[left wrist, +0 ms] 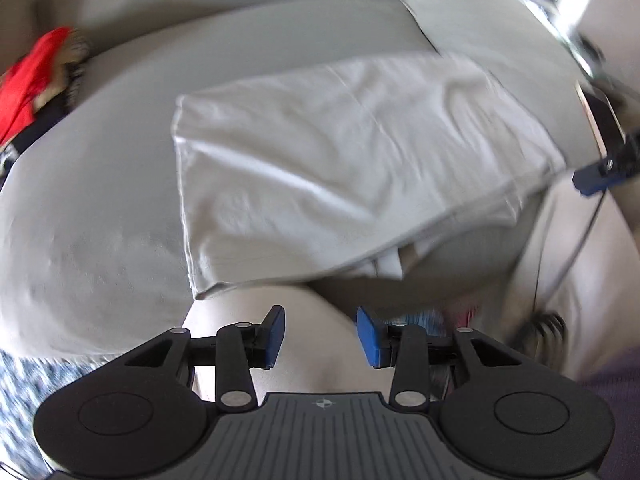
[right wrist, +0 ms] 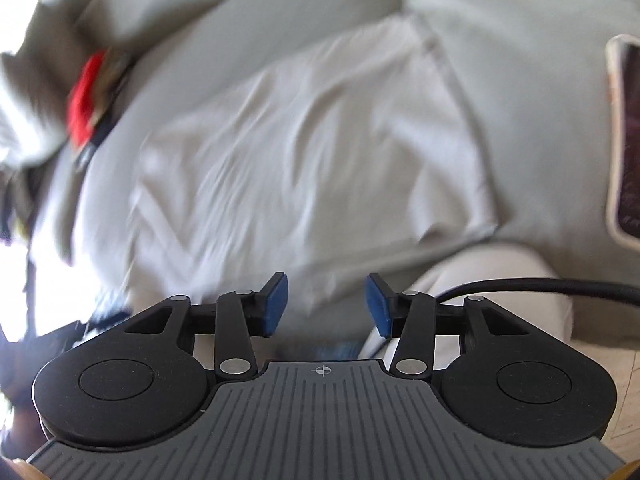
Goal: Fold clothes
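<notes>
Both hand-held grippers, left (left wrist: pixel 320 336) and right (right wrist: pixel 326 306), hang part-open and empty above the apparently half-folded white garment (left wrist: pixel 340 160), ready to pinch its near edge.

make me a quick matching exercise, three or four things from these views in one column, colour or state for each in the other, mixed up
Things:
1. white garment
2. left gripper
3. bundle of clothes
4. phone

Descriptions:
A. partly red, piled at the far left
B. folded over, lying on the grey sofa cushion
C. jaws apart, nothing between them
D. dark screen in a pale case, at the right edge

Pairs: 1-B, 2-C, 3-A, 4-D
</notes>
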Action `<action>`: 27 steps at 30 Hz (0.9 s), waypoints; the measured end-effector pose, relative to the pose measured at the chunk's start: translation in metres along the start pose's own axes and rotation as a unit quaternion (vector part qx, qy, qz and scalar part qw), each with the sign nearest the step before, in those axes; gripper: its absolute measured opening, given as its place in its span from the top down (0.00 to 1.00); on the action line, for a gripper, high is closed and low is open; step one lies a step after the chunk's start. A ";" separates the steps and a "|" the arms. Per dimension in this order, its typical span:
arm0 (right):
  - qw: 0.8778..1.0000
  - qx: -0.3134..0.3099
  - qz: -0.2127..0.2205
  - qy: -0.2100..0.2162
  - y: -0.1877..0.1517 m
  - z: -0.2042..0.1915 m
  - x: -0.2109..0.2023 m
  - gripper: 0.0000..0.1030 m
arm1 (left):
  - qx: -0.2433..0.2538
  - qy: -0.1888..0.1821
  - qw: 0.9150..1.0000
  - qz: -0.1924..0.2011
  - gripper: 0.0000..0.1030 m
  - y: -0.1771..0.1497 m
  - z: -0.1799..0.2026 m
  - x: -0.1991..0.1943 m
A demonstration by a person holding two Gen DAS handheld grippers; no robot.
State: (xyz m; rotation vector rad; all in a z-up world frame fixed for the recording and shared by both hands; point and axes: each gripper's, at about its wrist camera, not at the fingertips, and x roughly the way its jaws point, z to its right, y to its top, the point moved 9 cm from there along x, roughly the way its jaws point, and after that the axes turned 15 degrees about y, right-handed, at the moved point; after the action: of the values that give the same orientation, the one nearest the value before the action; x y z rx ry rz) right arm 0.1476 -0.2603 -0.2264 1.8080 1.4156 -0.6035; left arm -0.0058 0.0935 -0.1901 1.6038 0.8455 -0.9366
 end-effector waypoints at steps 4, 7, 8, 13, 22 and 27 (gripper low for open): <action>0.997 -0.037 0.054 -0.045 0.023 0.012 0.029 0.75 | -0.078 -0.013 0.997 0.019 0.64 0.026 0.012 0.024; 0.991 -0.064 0.048 -0.105 0.026 0.032 0.042 0.81 | -0.074 0.030 0.996 0.041 0.67 0.042 0.032 0.048; 0.988 -0.073 0.045 -0.127 0.026 0.040 0.044 0.85 | -0.059 0.037 0.996 0.050 0.67 0.043 0.041 0.054; 0.982 -0.008 0.029 -0.187 0.024 0.090 0.023 1.00 | 0.007 0.054 0.998 0.042 0.67 0.029 0.063 0.059; 0.994 0.045 0.043 -0.089 0.041 0.067 -0.009 0.64 | -0.035 0.041 0.998 0.019 0.65 0.030 0.035 0.034; 0.997 -0.058 -0.026 -0.039 0.022 0.016 0.012 0.55 | -0.013 0.063 0.997 0.039 0.62 0.041 0.046 0.028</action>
State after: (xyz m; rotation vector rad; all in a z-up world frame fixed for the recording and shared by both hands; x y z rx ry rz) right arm 0.1729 -0.2674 -0.2393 1.6439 1.4198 -0.6010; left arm 0.0353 0.0421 -0.2045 1.6752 0.8699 -0.7738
